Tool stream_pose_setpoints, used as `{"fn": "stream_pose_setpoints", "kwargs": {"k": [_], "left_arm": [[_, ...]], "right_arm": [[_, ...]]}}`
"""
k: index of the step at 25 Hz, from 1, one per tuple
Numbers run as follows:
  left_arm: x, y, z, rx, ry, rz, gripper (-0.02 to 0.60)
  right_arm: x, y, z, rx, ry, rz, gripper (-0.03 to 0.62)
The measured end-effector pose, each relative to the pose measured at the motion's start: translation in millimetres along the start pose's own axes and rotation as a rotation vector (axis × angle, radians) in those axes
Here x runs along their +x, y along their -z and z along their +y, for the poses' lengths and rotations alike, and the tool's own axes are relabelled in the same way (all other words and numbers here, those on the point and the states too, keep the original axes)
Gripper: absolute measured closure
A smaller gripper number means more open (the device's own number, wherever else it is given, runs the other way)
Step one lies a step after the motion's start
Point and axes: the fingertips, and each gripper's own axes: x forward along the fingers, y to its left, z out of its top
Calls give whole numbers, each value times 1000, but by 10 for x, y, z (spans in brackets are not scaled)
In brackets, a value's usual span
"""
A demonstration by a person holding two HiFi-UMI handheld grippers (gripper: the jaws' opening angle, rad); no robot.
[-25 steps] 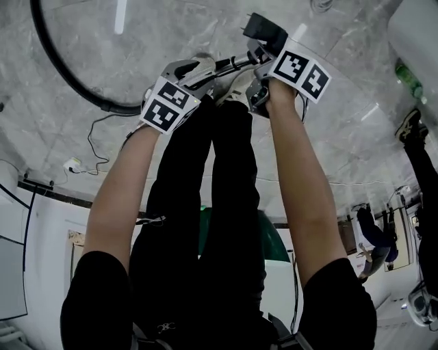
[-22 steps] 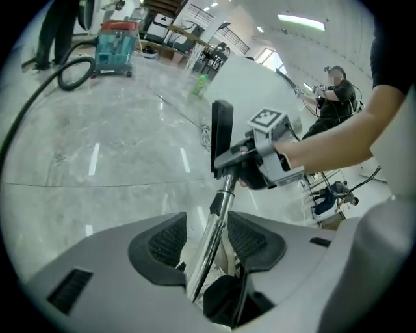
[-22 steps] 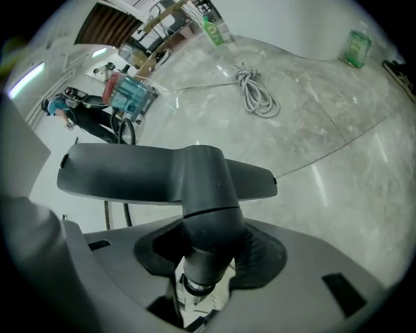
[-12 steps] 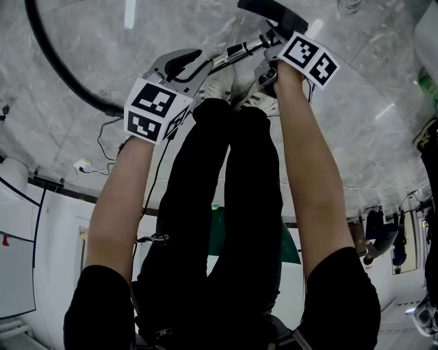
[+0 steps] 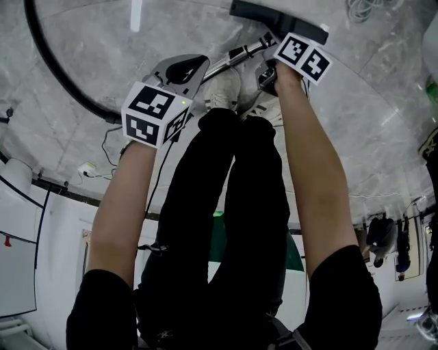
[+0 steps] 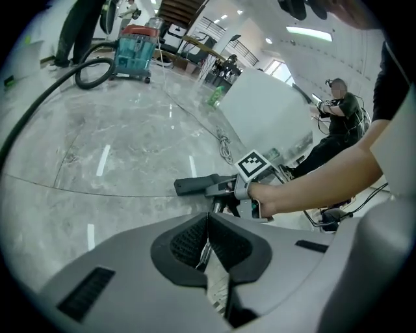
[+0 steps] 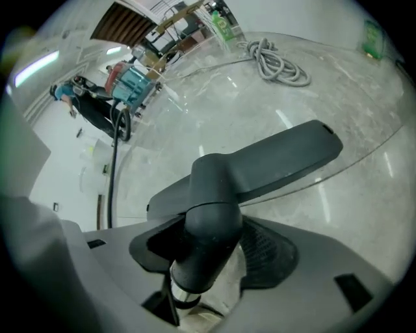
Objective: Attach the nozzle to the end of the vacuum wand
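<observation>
Nozzle point(image 5: 274, 19) up at twelve o'clock in the head view: a flat, matte dark-grey plastic bar with a round neck, set against the glossy marbled floor point(image 5: 356, 137). Writing first: the cubes point(image 5: 154, 113) on both tools carry bold black-and-white square patterns, and the green bottle point(image 6: 214, 97) has a label too small to read. Now the right gripper point(image 7: 214, 247), whose jaws have just been opening. They stand loose around the nozzle's neck, the ribbed pad at three o'clock clear of it, the nine o'clock side too dark to judge. A bright metal ring peeks out beneath the neck at six o'clock, and the join below it is hidden. Over to the left gripper point(image 6: 208, 221): its jaws have just been closing, and they're clenched on the wand point(image 5: 229, 60), a slim shiny tube running toward one o'clock to the nozzle. The wand's lower run is covered by the grey gripper body. A black hose point(image 5: 51, 65) curves away at ten o'clock.
</observation>
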Motion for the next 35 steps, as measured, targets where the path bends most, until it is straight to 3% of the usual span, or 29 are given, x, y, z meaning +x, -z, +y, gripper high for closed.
{"fn": "stream_pose_setpoints", "kwargs": {"k": [3,8,9,11,17,22,26,31,35], "left_arm": [[-40,-57,-98,1,-5,1,566],[-304,-354,-304,28,-87,-31,569],[-392,-444,-341,16,-109,-45,569],[-582,-651,-471,-8,-137,-70,571],[-1271,-1542,-1242,45,-126,-140,571],[-2435,-2625,-2081,91,-169,-298,572],[-3494,-3567,-2768,184,-190,-443,572],[-4746,-4343,-3596,267,-234,-537,572],[-5617,-4758,-4152,309,-265,-613,572]], "right_arm": [[-104,48,-75,-53,82,36,252],[-882,29,281,-122,13,29,252],[-1120,-29,400,-171,17,-3,308],[-1624,-189,616,-279,62,-83,563],[-3232,-825,1569,-481,32,-354,579],[-4999,-1235,2559,-558,3,-583,580],[-6385,-1559,3427,-527,-96,-773,580],[-7927,-1678,4255,-557,-171,-913,580],[-8950,-1703,4689,-563,-191,-1005,580]]}}
